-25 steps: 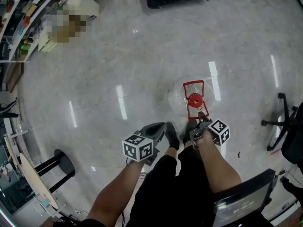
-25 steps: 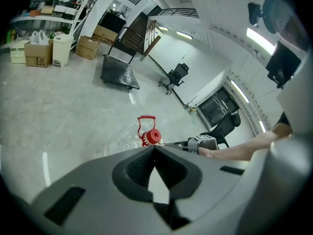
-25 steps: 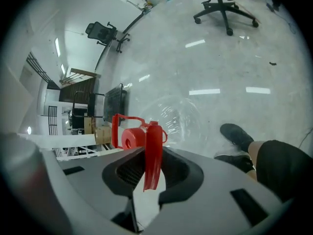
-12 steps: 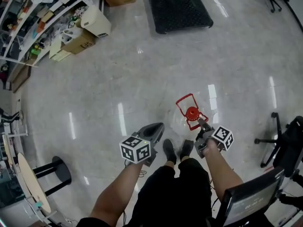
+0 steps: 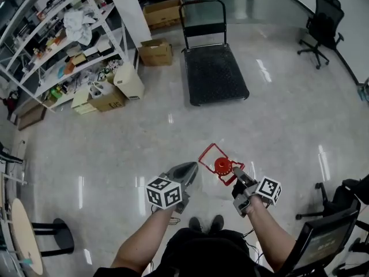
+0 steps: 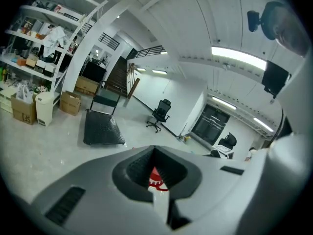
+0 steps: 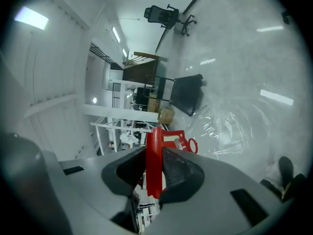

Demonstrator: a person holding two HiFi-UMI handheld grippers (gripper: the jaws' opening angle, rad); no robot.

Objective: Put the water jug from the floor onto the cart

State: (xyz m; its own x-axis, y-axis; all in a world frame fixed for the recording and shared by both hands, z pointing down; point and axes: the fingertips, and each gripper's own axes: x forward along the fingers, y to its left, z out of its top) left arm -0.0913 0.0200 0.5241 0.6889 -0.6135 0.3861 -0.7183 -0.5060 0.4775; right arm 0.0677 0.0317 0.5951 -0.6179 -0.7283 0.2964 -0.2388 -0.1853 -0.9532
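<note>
The water jug is clear, with a red cap (image 5: 222, 165) and a red frame handle (image 5: 210, 155); it hangs above the floor in front of my feet. My right gripper (image 5: 237, 173) is shut on that handle, and the red bar (image 7: 153, 160) sits clamped between its pads. The jug's clear body (image 7: 230, 126) shows beyond them. My left gripper (image 5: 185, 171) is beside the jug on its left, shut and holding nothing. Through its jaws the red cap (image 6: 155, 178) peeks. The black flat cart (image 5: 214, 74) with its upright push bar stands farther ahead on the pale floor.
Metal shelves (image 5: 55, 36) full of clutter line the left wall, with cardboard boxes (image 5: 155, 52) and a white bin (image 5: 130, 81) on the floor before them. An office chair (image 5: 322, 21) stands far right. Another chair (image 5: 323, 235) is close on my right, and a round table (image 5: 22, 231) on my left.
Both grippers have risen, and the jug has come up off the floor with the right one. The head view has tilted up, bringing the cart and shelves into sight.
</note>
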